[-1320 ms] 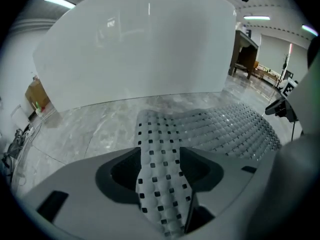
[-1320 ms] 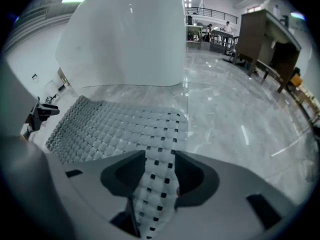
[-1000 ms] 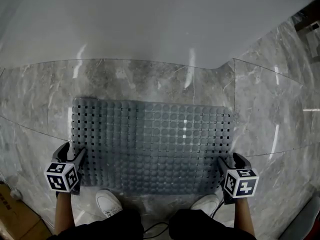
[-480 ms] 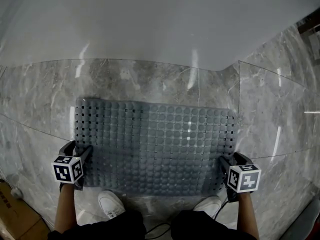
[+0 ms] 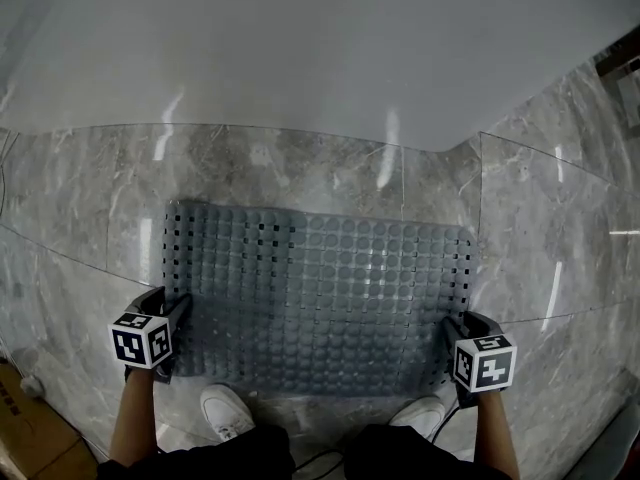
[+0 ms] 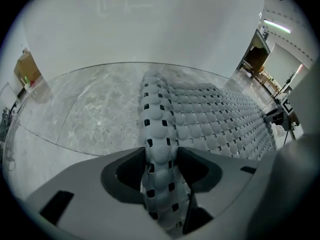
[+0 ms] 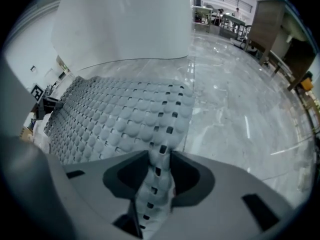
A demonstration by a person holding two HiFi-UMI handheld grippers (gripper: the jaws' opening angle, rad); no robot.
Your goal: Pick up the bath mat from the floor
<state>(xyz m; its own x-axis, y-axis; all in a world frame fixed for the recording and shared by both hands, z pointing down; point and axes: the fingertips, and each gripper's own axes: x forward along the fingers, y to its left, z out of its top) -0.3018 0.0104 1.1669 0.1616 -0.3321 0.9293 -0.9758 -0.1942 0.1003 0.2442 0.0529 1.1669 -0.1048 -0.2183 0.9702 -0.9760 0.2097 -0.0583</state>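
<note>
Left gripper view showed the left claw closing on the left short edge of the bath mat, with the dimpled rubber already pinched into a ridge between its jaws. The right claw was closing likewise on the mat's right short edge. The rest of the mat lay flat on the floor.

Both grips looked shallow, taking only the outer rows by the mat's near corners, so the soft perforated rubber could have slid out once its weight came on. If the underside clung to the polished stone, a straight pull might have stretched the mat or dragged it out of one claw.

The floor was glossy grey marble. A white panel rose beyond the mat's far edge, and the person's white shoes stood at its near edge. Past the mat's right edge the room opened wide, with furniture far off.
</note>
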